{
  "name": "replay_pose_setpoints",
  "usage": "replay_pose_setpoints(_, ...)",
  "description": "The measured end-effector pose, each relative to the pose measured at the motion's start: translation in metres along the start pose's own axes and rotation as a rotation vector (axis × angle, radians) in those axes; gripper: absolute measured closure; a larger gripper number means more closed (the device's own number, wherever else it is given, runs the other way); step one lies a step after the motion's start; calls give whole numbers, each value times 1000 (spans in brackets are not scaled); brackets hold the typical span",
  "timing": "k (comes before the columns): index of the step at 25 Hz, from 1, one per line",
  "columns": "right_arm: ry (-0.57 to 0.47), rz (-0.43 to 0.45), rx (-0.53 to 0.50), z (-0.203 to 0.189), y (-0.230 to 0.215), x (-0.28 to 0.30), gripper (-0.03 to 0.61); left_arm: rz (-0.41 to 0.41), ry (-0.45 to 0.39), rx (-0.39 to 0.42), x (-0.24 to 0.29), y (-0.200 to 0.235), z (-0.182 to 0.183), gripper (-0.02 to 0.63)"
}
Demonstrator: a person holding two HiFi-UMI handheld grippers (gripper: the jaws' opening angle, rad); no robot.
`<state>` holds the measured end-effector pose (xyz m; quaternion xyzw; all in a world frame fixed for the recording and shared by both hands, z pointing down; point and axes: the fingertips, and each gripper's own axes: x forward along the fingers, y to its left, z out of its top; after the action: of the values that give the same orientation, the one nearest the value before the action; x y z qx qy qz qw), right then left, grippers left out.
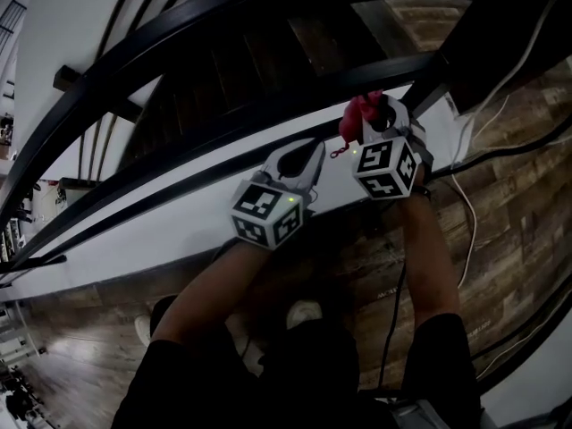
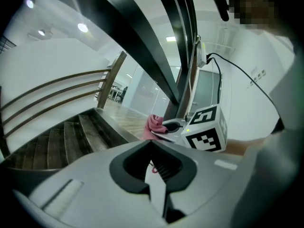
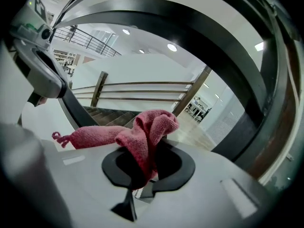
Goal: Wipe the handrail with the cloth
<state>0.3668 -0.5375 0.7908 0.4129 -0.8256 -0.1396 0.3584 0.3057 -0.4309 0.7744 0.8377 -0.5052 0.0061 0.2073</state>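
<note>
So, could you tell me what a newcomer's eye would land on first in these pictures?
The pink cloth comes first, bunched between the fingers of the right gripper and raised close to the curving black handrail. Next come the black-and-white marker cubes on both grippers, near the middle of the head view. The left gripper sits alongside, shut and empty.

You had two grippers up, the left gripper (image 1: 299, 156) and the right gripper (image 1: 381, 120), each carrying one marker cube, so two cubes (image 1: 266, 213) in all. There was one cloth (image 1: 357, 114). Two shoes (image 1: 304, 312) showed below you, and three bars (image 3: 142, 91) crossed the far railing.
</note>
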Motion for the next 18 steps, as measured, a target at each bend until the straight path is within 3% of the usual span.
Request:
replay_pose_setpoints(8, 28, -94, 58, -25, -34, 1, 532, -35, 26, 2, 15, -15, -3, 615)
replay_pose_setpoints(18, 45, -235, -14, -34, -49, -6, 532, -81, 83, 34, 15, -31, -13, 615)
